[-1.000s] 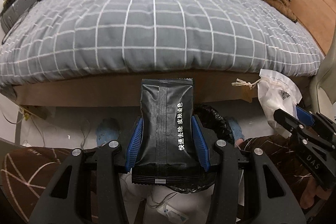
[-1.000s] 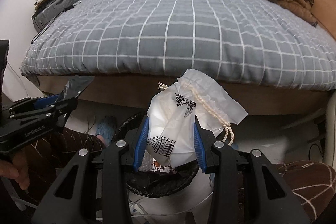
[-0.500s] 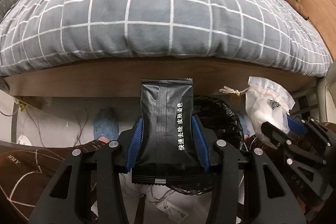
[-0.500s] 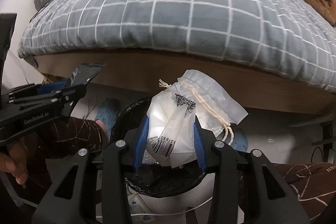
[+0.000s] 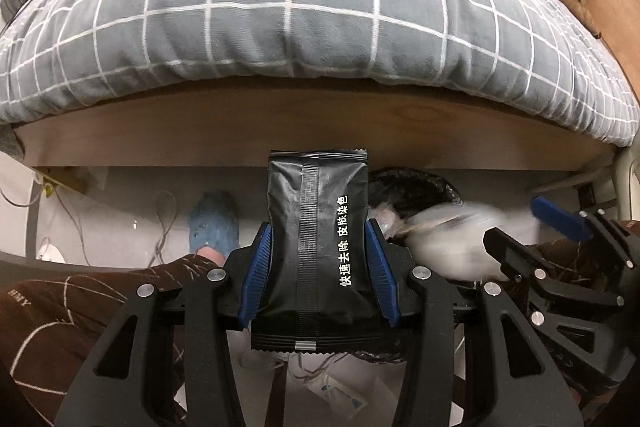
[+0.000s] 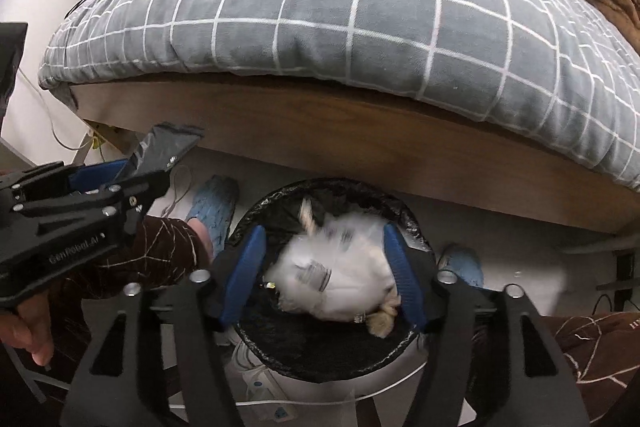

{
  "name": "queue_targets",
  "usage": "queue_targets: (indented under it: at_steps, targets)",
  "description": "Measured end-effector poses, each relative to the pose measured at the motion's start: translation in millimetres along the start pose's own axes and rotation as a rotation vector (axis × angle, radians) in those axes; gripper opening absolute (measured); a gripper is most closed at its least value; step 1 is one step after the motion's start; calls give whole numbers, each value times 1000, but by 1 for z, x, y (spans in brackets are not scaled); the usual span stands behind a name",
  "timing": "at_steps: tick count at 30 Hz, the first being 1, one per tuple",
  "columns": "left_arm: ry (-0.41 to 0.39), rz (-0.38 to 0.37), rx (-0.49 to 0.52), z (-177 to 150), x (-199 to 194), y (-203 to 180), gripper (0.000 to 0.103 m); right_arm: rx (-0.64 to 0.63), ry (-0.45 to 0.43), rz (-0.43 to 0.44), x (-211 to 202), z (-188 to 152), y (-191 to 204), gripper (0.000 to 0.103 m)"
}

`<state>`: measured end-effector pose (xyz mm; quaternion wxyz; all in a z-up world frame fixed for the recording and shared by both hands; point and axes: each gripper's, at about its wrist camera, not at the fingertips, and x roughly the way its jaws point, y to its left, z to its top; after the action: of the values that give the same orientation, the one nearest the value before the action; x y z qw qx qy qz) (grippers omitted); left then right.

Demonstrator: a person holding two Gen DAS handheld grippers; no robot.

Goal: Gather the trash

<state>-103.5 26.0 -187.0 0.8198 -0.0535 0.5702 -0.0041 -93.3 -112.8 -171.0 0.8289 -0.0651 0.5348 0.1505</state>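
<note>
blue pads of left gripper (image 5: 318, 271) clenched on upright black sachet (image 5: 318, 247), right gripper (image 6: 320, 275) jaws just opened, released white drawstring pouch (image 6: 336, 279) (blurred) between them, over black-lined trash bin (image 6: 320, 351), grey checked bed (image 6: 340, 7) behind

Left tool (image 5: 318, 275) clamped tight; right tool (image 6: 322, 275) jaws just opened, both angled downward

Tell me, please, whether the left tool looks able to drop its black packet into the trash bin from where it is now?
Probably yes. The left tool grips the black packet beside the trash bin, whose mouth is open. The right tool, open above it, and the blurred white bag partly crowd the opening.
</note>
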Motion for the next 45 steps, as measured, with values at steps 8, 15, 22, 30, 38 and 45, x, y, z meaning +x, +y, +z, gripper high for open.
queue_targets:
  at_steps: [8, 15, 22, 30, 38, 45]
  targets:
    - [4, -30, 35, 3, 5, -27, 46, 88, -36, -67, -14, -3, -38, 88]
    - [-8, -55, 68, 6, 4, -61, 46, 173, -70, -116, -32, -16, -83, 95]
    - [-1, -78, 107, 5, 7, -91, 46, 237, -87, -137, -46, -25, -111, 95]
    - [14, -93, 132, 4, 5, -106, 52, 247, -99, -141, -49, -27, -114, 95]
    - [-75, -51, 118, 10, -14, -95, 87, 233, -121, -140, -56, -17, -105, 95]
    - [-215, -20, 83, 25, -67, -77, 97, 242, -213, -162, -95, 2, -99, 95]
